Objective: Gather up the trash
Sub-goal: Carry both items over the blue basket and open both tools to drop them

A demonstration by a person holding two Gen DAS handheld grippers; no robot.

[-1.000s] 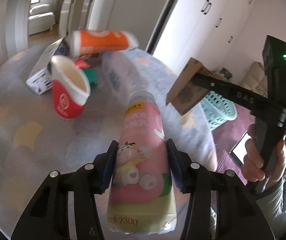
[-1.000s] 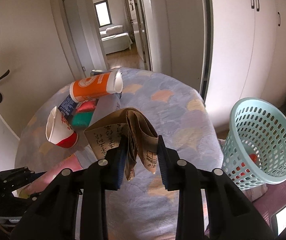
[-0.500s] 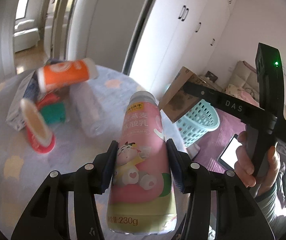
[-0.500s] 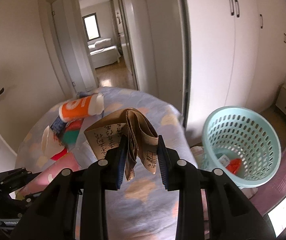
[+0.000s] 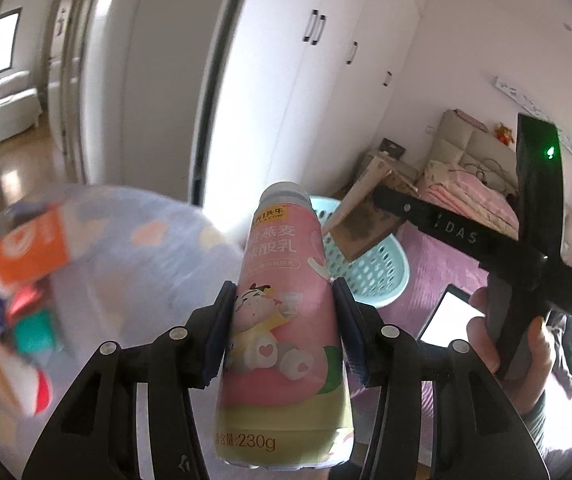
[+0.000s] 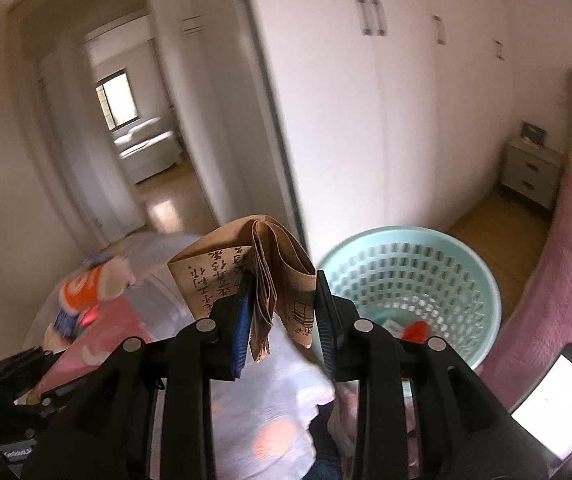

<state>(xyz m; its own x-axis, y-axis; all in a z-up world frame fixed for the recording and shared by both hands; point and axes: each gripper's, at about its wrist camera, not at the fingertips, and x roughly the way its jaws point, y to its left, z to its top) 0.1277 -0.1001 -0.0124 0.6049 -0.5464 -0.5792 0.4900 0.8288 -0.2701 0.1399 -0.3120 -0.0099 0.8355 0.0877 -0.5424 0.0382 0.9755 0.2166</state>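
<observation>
Your left gripper [image 5: 283,332] is matte black, with angular arms, round silver screws and dark blue ribbed pads. Your right gripper [image 6: 283,318] matches it; seen from the left wrist it carries white "DAS" lettering and a green light on its upright block. A grey-green sleeve [image 5: 534,412] covers your right wrist.

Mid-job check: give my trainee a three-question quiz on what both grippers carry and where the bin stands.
1. True or false: the left gripper is shut on a pink plastic yoghurt-drink bottle.
2. What does the right gripper hold? A) folded brown paper bag B) red paper cup C) nothing
3. Fill in: the pale turquoise perforated basket already holds something ____ in colour.

Key: 1 true; 2 A; 3 red.
</observation>
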